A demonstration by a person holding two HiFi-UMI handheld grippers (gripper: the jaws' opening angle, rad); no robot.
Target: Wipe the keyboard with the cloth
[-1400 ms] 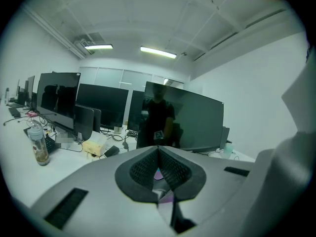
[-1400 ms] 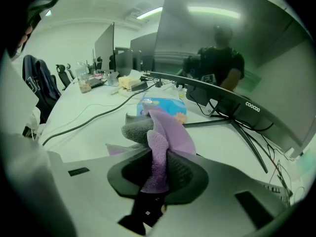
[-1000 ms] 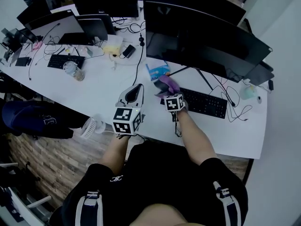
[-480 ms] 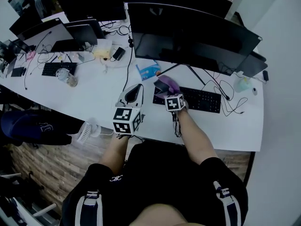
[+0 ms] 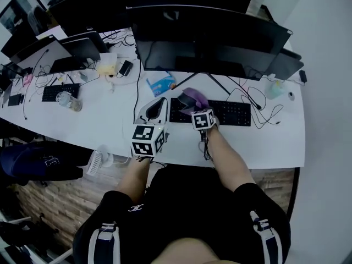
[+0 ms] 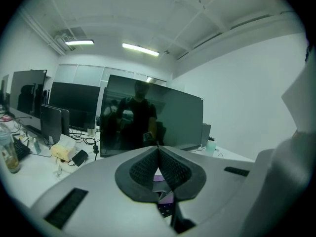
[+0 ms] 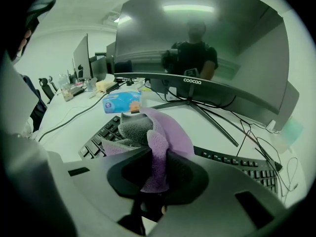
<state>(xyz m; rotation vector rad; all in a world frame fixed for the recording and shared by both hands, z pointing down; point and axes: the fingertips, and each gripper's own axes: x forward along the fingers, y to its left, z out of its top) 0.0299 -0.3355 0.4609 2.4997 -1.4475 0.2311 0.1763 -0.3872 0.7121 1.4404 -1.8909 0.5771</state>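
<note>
A black keyboard (image 5: 220, 112) lies on the white desk in front of a wide monitor, also seen in the right gripper view as the keyboard (image 7: 232, 163). My right gripper (image 5: 190, 103) is shut on a purple cloth (image 7: 160, 142), which hangs bunched over the keyboard's left end; in the head view the cloth (image 5: 194, 97) shows just above the gripper's marker cube. My left gripper (image 5: 155, 110) hovers left of the keyboard, jaws shut with nothing between them; in its own view the left gripper (image 6: 158, 149) points toward the monitor.
A large black monitor (image 5: 212, 37) on a splayed stand stands behind the keyboard. A blue tissue pack (image 5: 160, 83) lies left of the stand. Cables (image 5: 269, 111) trail off the keyboard's right end. A small fan (image 5: 100, 157) sits at the desk's near edge.
The head view has shifted, so the desk sits further left and up. The right gripper with the cloth stays over the keyboard's left end; the left gripper holds its place.
</note>
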